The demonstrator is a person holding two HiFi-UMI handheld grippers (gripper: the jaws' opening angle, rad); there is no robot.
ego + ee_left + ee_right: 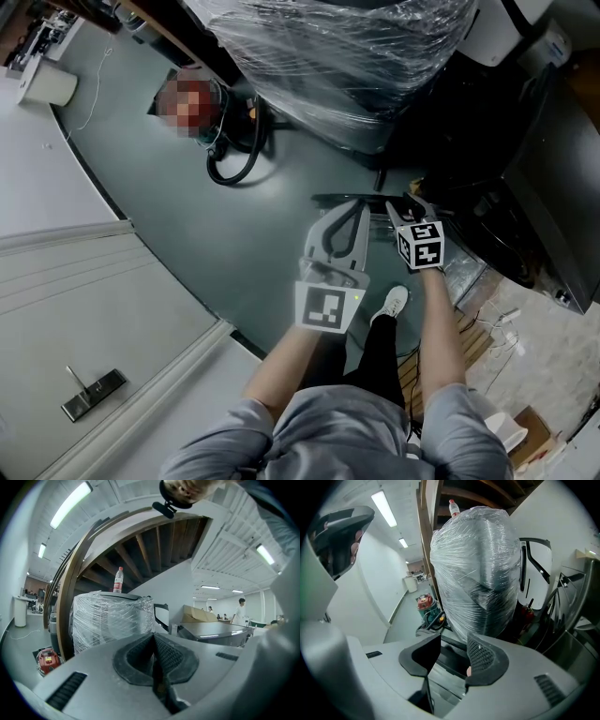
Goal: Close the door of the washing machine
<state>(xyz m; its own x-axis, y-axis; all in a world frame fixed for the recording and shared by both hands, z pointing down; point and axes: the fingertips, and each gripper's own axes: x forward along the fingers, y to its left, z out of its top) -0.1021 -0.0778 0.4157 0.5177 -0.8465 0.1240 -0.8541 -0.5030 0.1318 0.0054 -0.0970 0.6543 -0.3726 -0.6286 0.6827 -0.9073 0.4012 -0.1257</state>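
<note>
Right gripper [452,663] first: its jaws are spread about as wide as they go and the pads aren't pressing on anything. A dark edge [448,652] with a shiny panel under it runs across the gap at the bottom centre of the right gripper view. I'd guess that's the rim of the washing machine door, but honestly I can't tell for sure.

Left gripper [153,644] has its jaws pressed together with nothing in them. It's just pointing out at the room.

Going outward, there's a plastic-wrapped appliance [478,569] filling the middle of the right gripper view. A big dark machine [525,187] sits along the right edge of the head view, just past the right gripper.

Progress-wise, I don't see a door sitting flush against any machine, so my read is it's not closed. Still to do: get hold of that edge or push it, swing it in, and get it to latch.
</note>
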